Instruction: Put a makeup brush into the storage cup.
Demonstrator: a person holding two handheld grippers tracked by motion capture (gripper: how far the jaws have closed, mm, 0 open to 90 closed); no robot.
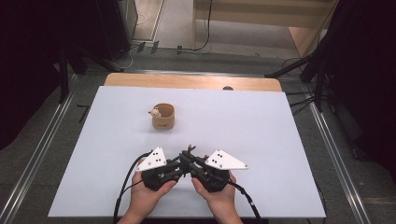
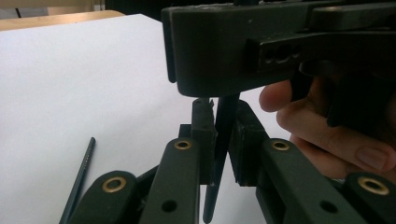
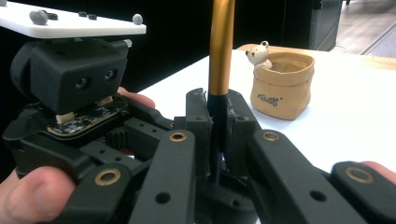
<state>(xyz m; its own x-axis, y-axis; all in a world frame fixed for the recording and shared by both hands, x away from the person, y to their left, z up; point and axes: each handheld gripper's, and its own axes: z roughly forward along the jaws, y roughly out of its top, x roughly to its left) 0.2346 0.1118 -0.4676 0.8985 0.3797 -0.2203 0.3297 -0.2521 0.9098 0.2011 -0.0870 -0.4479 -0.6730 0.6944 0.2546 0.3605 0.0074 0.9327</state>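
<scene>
left gripper (image 1: pixel 180 164), near edge of bench (image 1: pixel 261 121): held in the left hand (image 1: pixel 148 193), jaws pinching the dark lower end of a pen (image 2: pixel 223 140), which stands upright between the pads. right gripper (image 1: pixel 194 163), just beside and touching it: jaws pressed on the same pen (image 3: pixel 219 70) at its black section, gold barrel rising above. loose thin dark rod (image 2: pixel 79 179): flat on the bench, beside the left gripper. tan pouch with bear charm (image 1: pixel 163 116): farther off, mid-bench, well apart.
</scene>
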